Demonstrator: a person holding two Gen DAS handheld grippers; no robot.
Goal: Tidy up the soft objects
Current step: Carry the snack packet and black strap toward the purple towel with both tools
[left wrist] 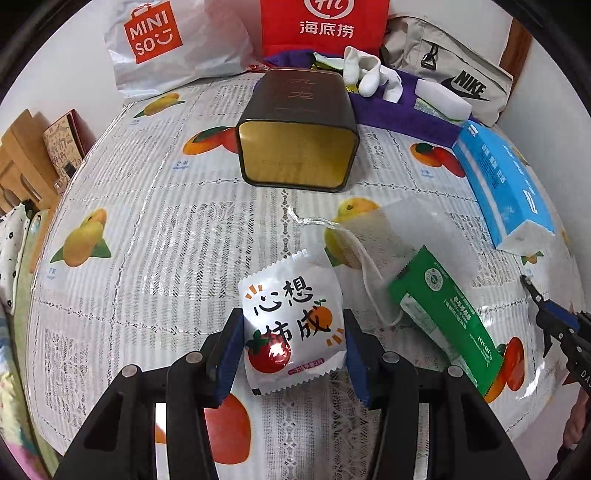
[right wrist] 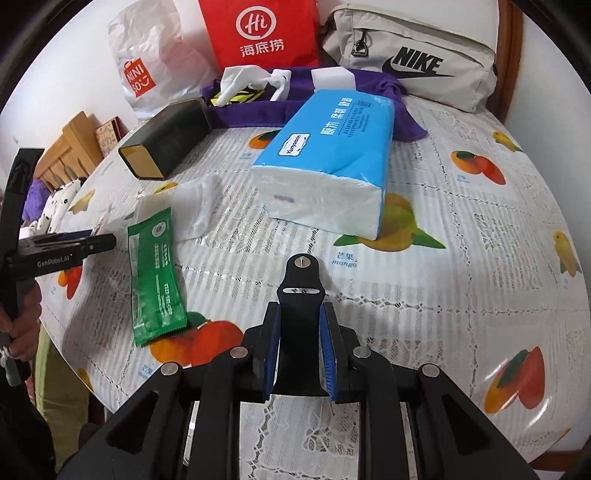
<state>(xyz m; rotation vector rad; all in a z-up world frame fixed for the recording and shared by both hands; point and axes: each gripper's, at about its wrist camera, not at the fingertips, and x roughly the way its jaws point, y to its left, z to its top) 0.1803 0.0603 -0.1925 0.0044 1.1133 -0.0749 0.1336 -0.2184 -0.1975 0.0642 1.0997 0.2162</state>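
My left gripper (left wrist: 293,341) is shut on a white snack packet (left wrist: 291,321) with black Chinese writing, a tomato and an orange printed on it. My right gripper (right wrist: 300,341) is shut on a black flat mount piece (right wrist: 301,314) with a screw at its tip, held over the table. A green sachet (left wrist: 443,321) lies on the cloth; it also shows in the right wrist view (right wrist: 155,277). A blue tissue pack (right wrist: 332,155) lies ahead of the right gripper. A translucent drawstring bag (left wrist: 391,236) lies beside the sachet.
A dark tin box (left wrist: 299,133) lies on its side mid-table. A purple cloth tray (right wrist: 258,107) holds white socks (left wrist: 365,74) and a white sponge (left wrist: 443,99). Miniso bag (left wrist: 162,40), red bag (right wrist: 258,33) and Nike pouch (right wrist: 413,59) line the back. The fruit-print tablecloth (right wrist: 461,277) covers the table.
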